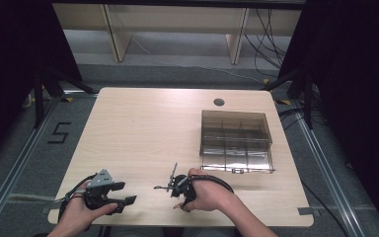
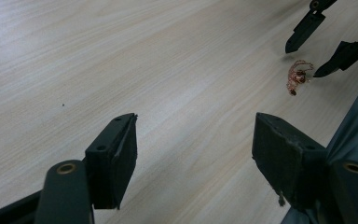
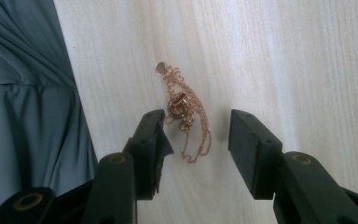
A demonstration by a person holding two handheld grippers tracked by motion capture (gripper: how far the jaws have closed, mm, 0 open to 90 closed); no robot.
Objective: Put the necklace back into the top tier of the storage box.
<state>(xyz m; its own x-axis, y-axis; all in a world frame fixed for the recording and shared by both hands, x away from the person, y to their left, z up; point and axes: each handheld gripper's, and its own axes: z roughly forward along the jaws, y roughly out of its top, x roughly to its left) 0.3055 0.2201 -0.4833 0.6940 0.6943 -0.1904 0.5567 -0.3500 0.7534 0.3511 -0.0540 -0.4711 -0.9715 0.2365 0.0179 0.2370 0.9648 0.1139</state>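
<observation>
Near the table's [image 1: 143, 123] front edge lies a bunched rose-gold necklace [image 3: 184, 112] — between the right gripper's [image 3: 196, 140] 2 spread jaws, which touch nothing. The left gripper [image 2: 193, 149], also spread and empty, sits well apart. A smoky clear compartment box [image 1: 236, 140] stands beyond — the high view cannot resolve the necklace.

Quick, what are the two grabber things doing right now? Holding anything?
Left gripper: open, holding nothing, above bare wood.
Right gripper: open, jaws either side of the thin rose-gold chain necklace, not gripping it.
</observation>
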